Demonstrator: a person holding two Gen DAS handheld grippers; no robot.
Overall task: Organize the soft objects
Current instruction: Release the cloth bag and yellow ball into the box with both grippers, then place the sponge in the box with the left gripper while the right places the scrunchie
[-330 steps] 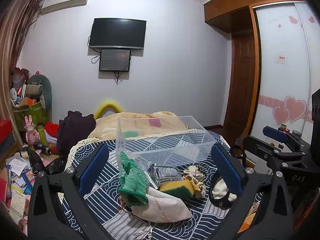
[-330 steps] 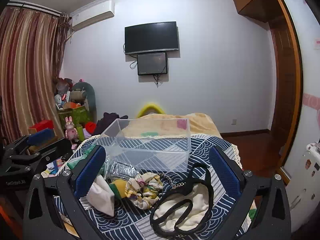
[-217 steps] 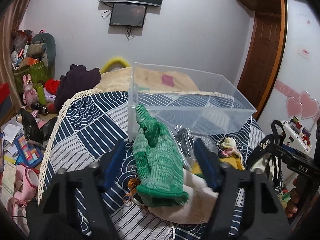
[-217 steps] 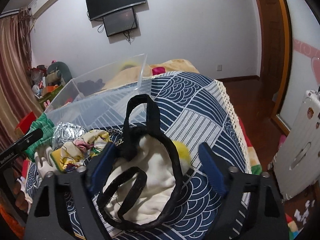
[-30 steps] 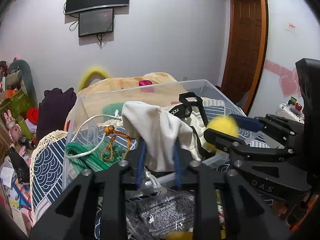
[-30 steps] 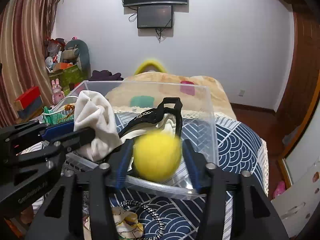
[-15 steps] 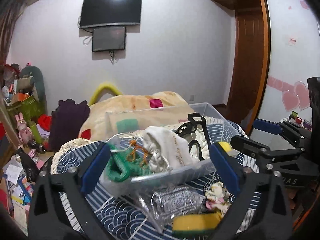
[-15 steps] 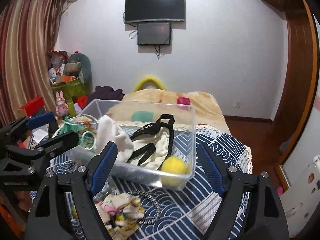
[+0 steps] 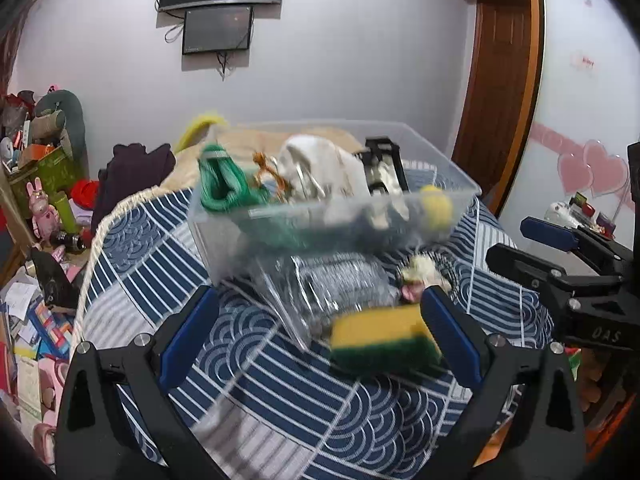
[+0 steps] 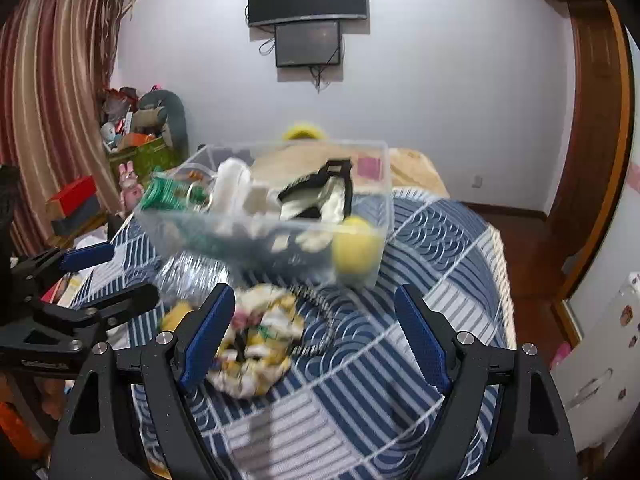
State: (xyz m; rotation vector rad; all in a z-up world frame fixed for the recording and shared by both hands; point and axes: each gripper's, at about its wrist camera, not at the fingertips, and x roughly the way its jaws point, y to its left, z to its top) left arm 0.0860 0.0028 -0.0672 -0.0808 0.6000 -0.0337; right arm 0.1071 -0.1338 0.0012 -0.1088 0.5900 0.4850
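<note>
A clear plastic bin (image 9: 224,240) (image 10: 384,168) stands on the blue patterned cloth. It holds a green knit glove (image 9: 220,180), a white pouch (image 9: 320,164), a black-strapped bag (image 10: 320,188) and a yellow ball (image 10: 354,248). In front of it lie a yellow-green sponge (image 9: 384,340), a silver foil packet (image 9: 340,280) and a floral scrunchie (image 10: 256,340). My left gripper (image 9: 316,340) is open and empty, low over the cloth by the sponge. My right gripper (image 10: 316,332) is open and empty, just above the scrunchie.
The cloth-covered table (image 9: 280,400) ends at a lace edge on the left (image 9: 90,260). Clutter and toys fill the floor at the left (image 9: 32,300). A bed (image 10: 412,168) lies behind the bin. A wooden door (image 9: 500,92) is at the right.
Both grippers let go of their loads into the bin about a second ago. Since then both have drawn back and dropped toward the items on the cloth in front of the bin.
</note>
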